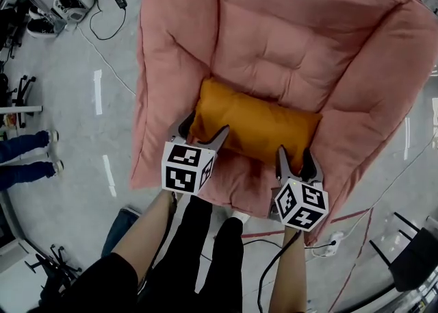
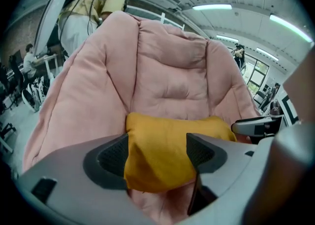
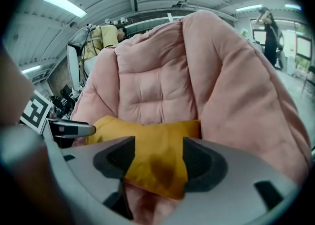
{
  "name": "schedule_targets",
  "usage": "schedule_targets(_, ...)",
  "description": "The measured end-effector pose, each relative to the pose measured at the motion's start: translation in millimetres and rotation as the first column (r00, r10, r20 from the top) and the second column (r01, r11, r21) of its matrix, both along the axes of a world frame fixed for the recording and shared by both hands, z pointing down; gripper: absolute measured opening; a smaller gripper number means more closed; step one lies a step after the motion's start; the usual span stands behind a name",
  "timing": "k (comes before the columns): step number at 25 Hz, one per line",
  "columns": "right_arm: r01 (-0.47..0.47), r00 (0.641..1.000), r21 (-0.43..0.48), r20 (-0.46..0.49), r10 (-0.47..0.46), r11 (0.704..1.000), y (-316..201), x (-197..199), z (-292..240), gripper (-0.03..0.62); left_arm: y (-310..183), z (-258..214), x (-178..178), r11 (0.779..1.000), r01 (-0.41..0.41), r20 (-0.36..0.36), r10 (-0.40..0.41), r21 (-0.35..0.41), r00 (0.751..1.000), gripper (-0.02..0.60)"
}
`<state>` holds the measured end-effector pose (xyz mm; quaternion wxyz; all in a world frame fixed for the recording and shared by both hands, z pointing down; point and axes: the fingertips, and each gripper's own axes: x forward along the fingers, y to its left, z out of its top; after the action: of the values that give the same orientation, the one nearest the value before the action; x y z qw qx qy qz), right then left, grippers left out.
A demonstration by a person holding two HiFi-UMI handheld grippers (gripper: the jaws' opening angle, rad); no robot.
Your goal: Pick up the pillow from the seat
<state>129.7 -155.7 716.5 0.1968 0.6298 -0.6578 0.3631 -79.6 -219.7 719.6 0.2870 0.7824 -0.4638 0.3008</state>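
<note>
Left gripper: held on a bare forearm and tilted forward and down. Its jaws are wide apart and straddle the pillow's left end.
Right gripper: tilted down the same way. Its jaws are wide apart around the pillow's right front corner.
Pillow: mustard-orange, oblong, soft and creased, with a darker patch near the right corner.
Place: lying crosswise on the pink quilted seat, at the foot of its backrest.

Finishes as I see them.
Pillow: matt cloth; seat: quilted plush fabric; floor: smooth, faintly glossy.
</note>
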Motion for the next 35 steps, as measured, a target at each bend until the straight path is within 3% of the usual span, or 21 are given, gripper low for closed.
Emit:
schedule_targets(7, -0.02, 1.0, -0.062, 0.021, 0.021, 0.998, -6, 15, 30, 0.293, -9, 22, 6, 0.999, -0.027, 0.036, 0.028, -0.039, 0.999, 0.347)
schedule_targets(30, -0.002, 0.998, -0.112, 0.065, 0.009, 0.994, -14, 13, 65, 0.291, -14, 57, 12, 0.994, -0.035, 0.068, 0.043, -0.105, 0.997, 0.344)
schedule_targets(35, 0.022, 0.998, -0.156, 0.066, -0.011, 0.987, -17, 4, 74, 0.254, -15, 67, 10, 0.992, -0.059, 0.083, 0.068, -0.111, 0.994, 0.297)
